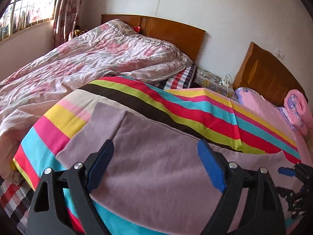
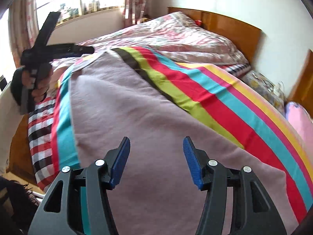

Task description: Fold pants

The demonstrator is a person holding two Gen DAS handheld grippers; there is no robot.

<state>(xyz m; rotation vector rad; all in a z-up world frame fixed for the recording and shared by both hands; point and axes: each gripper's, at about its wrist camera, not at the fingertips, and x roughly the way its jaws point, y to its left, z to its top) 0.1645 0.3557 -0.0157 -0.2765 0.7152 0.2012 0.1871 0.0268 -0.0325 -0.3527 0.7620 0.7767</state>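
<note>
The mauve pants (image 1: 156, 137) lie spread flat on a bright striped sheet (image 1: 176, 105) on the bed. My left gripper (image 1: 155, 145) hovers just above the cloth, its blue pads wide apart and nothing between them. In the right wrist view the same pants (image 2: 127, 98) stretch away from my right gripper (image 2: 156, 140), which is also open and empty above the fabric. The left gripper (image 2: 70, 33) shows there at the upper left, held in a hand (image 2: 40, 90) with its fingers splayed. Part of the right gripper (image 1: 293, 176) peeks in at the left view's right edge.
A crumpled floral quilt (image 1: 88, 58) covers the bed's far side below a wooden headboard (image 1: 172, 29). A rolled pink blanket (image 1: 297, 109) lies at the right. A checked sheet (image 2: 41, 133) hangs over the bed's near-left edge. A window (image 1: 29, 5) is at the left.
</note>
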